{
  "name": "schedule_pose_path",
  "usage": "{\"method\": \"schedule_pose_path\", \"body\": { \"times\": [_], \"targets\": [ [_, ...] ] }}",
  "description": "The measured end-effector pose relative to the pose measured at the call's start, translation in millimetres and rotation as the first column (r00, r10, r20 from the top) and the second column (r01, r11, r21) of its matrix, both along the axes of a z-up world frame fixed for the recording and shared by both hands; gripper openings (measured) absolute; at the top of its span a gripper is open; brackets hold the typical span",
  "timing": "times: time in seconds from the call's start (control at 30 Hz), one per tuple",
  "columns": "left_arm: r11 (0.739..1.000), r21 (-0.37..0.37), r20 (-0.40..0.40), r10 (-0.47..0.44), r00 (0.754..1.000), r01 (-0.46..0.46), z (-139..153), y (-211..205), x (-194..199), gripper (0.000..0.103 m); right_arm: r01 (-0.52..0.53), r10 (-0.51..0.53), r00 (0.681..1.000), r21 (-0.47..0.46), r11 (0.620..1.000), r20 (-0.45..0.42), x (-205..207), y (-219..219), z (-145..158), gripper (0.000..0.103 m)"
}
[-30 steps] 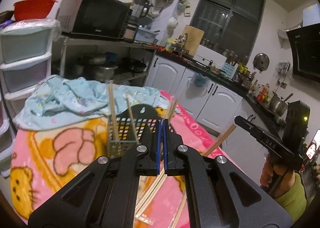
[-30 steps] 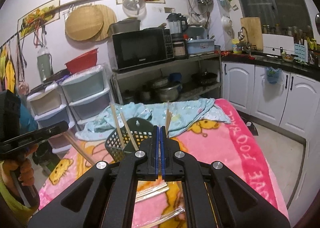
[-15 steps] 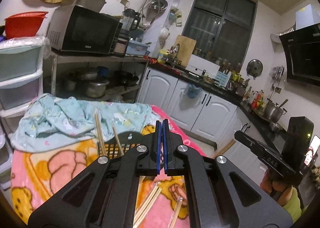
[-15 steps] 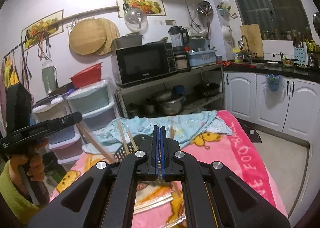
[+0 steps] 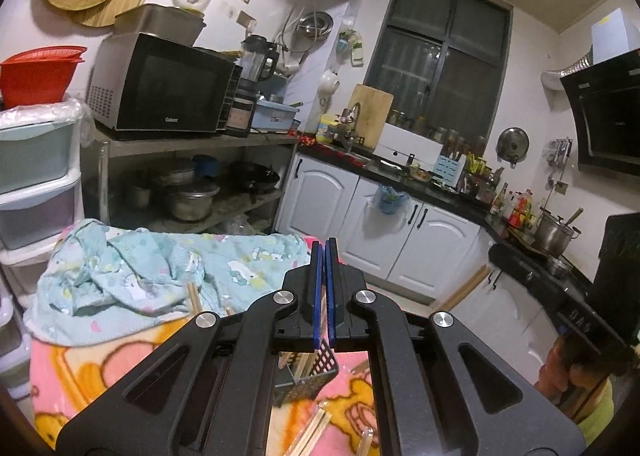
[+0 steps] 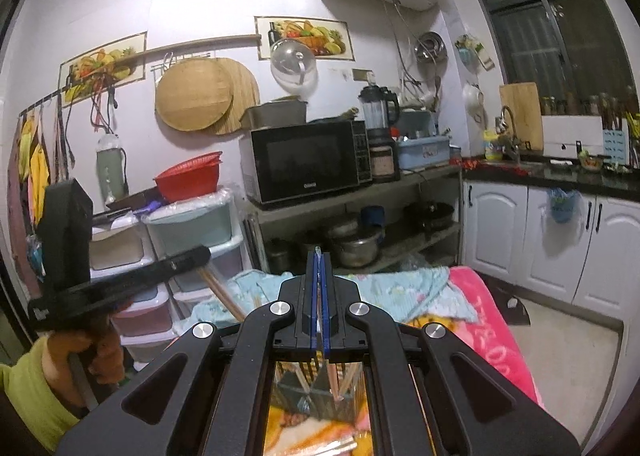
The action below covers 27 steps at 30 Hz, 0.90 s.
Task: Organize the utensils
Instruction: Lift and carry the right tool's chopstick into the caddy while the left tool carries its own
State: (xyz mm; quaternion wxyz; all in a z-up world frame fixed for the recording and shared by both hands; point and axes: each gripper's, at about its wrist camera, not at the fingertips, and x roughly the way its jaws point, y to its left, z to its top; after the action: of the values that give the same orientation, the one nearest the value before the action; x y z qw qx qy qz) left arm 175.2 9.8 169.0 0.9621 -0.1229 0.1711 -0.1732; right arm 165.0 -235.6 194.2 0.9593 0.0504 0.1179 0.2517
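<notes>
Left wrist view: your left gripper point(image 5: 324, 256) has its 2 blue pads pressed together, with only a dark sliver between them. Nothing shows between the pads from here. The right wrist camera catches that same gripper from the side, and a wooden chopstick point(image 6: 224, 294) slants down from its tip, so it is clamped on that stick.

Just below and behind the fingers sits the black mesh basket point(image 5: 316, 368), half hidden by the gripper body, with a few chopsticks standing upright in it. Nearer to you than the basket, loose chopsticks point(image 5: 312, 432) lie flat on the pink blanket point(image 5: 80, 368). Ahead and to the left of the pads, a crumpled blue cloth point(image 5: 140, 268) covers the far end of the blanket.

Off to your right, your right hand point(image 5: 572, 372) carries the right gripper point(image 6: 319, 260). Its pads are together too, and a second chopstick point(image 5: 466, 288) angles down from its tip. From the right wrist camera, the basket lies directly under that gripper's fingers, with sticks poking up inside it. Both grippers hang above the blanket, well apart from each other.
</notes>
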Motion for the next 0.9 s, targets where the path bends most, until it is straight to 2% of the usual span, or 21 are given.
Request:
{"method": "schedule_pose_path", "body": {
  "times": [0.37,0.9],
  "targets": [
    [1.0,0.011,-0.036,0.007,0.999,-0.006,-9,3,23,0.0,-0.016,0.015,1.0,-0.03,0.999,-0.017,34,19,10,0.002],
    [0.999,0.045,-0.09,0.026,0.996,-0.021,-39,-4,39,0.0,-0.026,0.018,0.99,-0.06,0.998,-0.137,72,41,-34,0.002]
  ]
}}
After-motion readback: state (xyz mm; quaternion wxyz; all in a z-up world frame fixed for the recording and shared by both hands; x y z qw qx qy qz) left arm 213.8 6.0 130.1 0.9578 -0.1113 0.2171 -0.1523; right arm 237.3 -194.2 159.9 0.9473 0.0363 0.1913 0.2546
